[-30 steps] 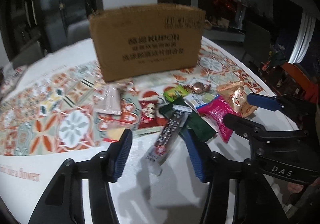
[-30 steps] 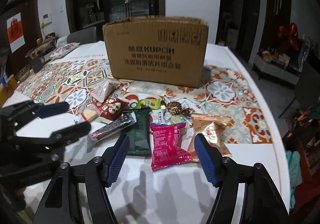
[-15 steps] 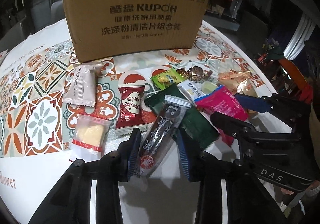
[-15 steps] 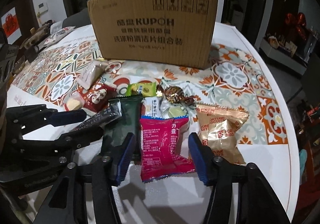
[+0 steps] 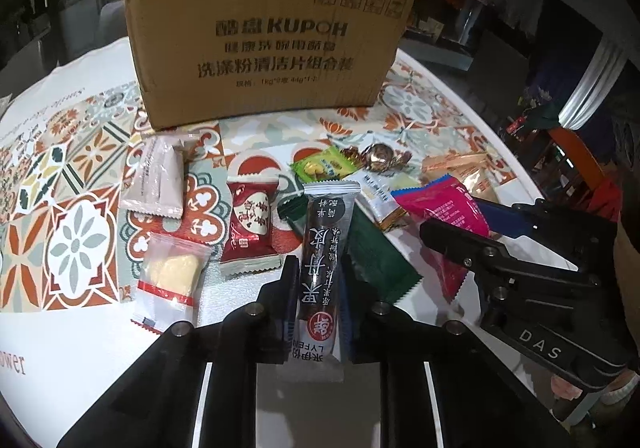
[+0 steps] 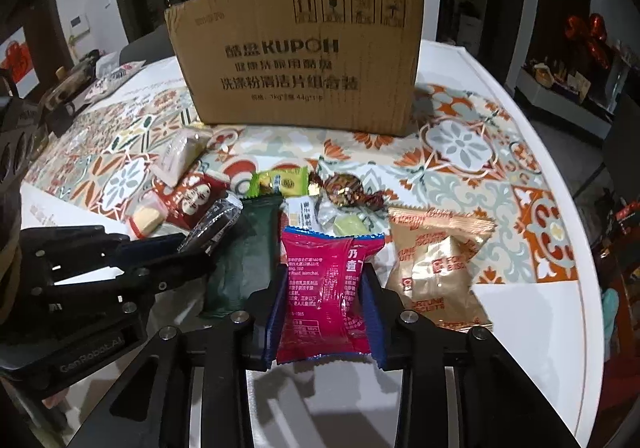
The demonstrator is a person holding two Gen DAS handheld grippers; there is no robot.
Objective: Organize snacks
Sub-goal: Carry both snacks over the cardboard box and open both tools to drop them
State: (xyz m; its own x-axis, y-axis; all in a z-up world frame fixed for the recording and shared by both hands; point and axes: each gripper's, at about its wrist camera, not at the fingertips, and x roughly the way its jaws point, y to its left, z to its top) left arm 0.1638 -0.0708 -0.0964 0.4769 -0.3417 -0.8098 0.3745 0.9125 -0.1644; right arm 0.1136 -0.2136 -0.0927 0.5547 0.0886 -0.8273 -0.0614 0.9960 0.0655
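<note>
A: What is the left gripper (image 5: 318,302) holding?
B: Its fingers are pressing in on both sides of the long dark snack bar (image 5: 322,264), whose far end is lying over the dark green packet (image 5: 374,254) near the table's front edge.

A: And the right gripper (image 6: 325,312)?
B: It is squeezing the pink packet (image 6: 328,288), its blue pads (image 6: 276,312) closing on both sides, with the gold biscuit packet (image 6: 438,268) sitting just beside it.

A: What is lying around them?
B: The red packet (image 5: 250,228), the clear packet with pale pieces (image 5: 170,280) and the beige sachet (image 5: 156,180) are resting left of the bar; the lime-green packet (image 6: 280,182) and the foil-wrapped candy (image 6: 346,190) are sitting farther back.

A: And behind those?
B: The cardboard box (image 6: 298,56) is standing upright on the patterned tablecloth (image 6: 460,144), covering the white table (image 6: 532,348).
</note>
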